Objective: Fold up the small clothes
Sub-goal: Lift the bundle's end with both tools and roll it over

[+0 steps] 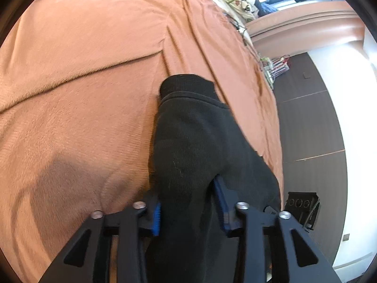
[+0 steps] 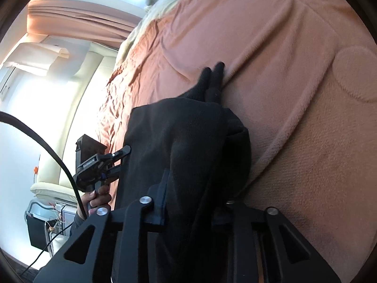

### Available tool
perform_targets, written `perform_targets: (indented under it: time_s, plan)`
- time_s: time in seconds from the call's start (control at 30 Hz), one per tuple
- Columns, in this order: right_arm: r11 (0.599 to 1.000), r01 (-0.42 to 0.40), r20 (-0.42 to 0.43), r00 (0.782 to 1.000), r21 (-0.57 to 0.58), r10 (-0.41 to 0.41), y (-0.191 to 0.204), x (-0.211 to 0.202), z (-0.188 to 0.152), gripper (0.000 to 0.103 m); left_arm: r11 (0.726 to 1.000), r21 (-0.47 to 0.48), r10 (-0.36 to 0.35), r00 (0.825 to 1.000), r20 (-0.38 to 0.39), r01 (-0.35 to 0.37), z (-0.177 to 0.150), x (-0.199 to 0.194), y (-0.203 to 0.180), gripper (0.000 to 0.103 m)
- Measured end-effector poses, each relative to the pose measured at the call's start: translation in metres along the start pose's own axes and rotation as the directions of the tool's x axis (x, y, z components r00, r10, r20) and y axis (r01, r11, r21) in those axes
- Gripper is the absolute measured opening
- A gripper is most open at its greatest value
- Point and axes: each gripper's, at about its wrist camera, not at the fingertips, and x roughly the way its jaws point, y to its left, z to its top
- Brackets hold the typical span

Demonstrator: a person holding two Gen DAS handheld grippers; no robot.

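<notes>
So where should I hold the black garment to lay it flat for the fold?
Keep both grips on the near edge of the black garment: left gripper and right gripper each pinch it there, while its far end rests on the orange blanket.

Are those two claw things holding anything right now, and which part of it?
Both hold the same black knitted garment. The left gripper and the right gripper each pinch bunched fabric near one end, while the rest trails onto the orange fleece blanket.
</notes>
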Motion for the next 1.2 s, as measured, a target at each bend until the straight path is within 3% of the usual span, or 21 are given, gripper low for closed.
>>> perform_targets:
  time_s: [0.1, 0.17, 0.53, 1.2]
  plan:
    - [0.999, 0.000, 0.021, 1.000, -0.044, 0.001, 0.017, -0.005, -0.003, 0.018, 1.000, 0.018, -0.023, 1.000, 0.016, 0.023, -0.003, -0.014, -0.008, 0.020]
    - [0.997, 0.002, 0.031, 1.000, -0.077, 0.001, 0.029, -0.009, -0.006, 0.018, 0.999, 0.035, -0.029, 0.999, 0.025, 0.028, -0.005, -0.023, -0.015, 0.019]
    - [0.979, 0.043, 0.105, 0.994, -0.198, -0.022, 0.086, -0.038, -0.033, 0.017, 0.990, 0.131, -0.067, 0.991, 0.117, 0.052, -0.031, -0.081, -0.064, 0.018]
    - [0.936, 0.106, 0.261, 0.965, -0.335, -0.016, 0.143, -0.157, -0.129, 0.017, 0.953, 0.290, -0.151, 0.964, 0.217, 0.084, -0.096, -0.149, -0.155, 0.017]
